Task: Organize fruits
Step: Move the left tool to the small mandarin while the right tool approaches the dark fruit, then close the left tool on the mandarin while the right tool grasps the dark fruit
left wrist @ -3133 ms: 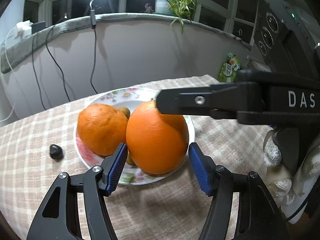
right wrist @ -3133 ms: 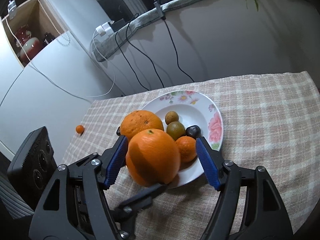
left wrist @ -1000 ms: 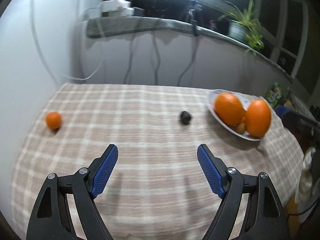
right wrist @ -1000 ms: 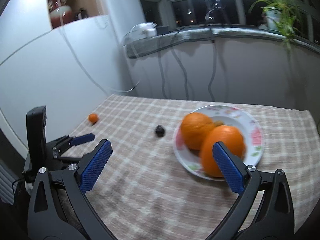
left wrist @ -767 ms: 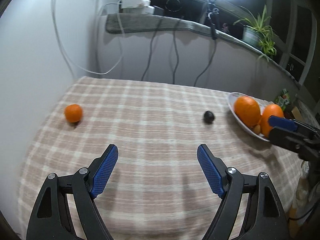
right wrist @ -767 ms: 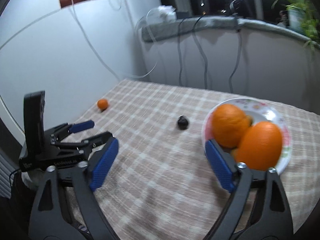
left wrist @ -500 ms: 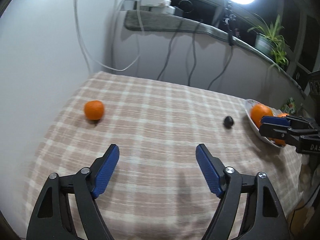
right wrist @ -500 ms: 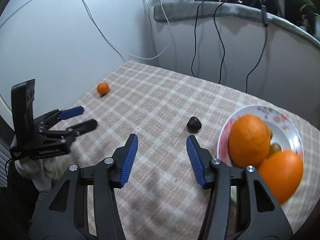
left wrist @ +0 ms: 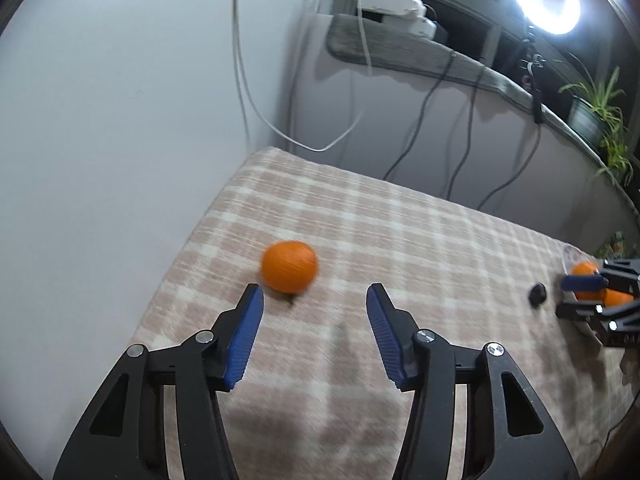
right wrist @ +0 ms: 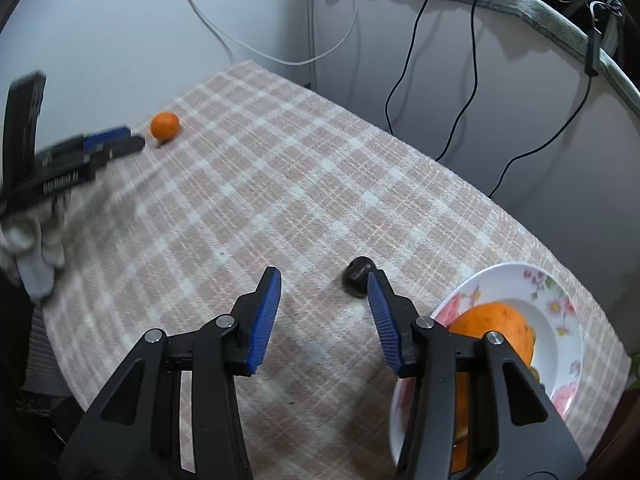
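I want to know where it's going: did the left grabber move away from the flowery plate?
Yes. The left gripper left the plate, now far right, and sits near the small orange.

Left gripper (left wrist: 314,300) jaws apart, small orange (left wrist: 289,267) just ahead.

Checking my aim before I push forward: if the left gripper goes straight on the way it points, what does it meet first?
Probably the small orange fruit on the checked tablecloth. The open left gripper has it just ahead, nearer its left finger than centre, so that finger may clip it first. Depth is unclear through motion blur.
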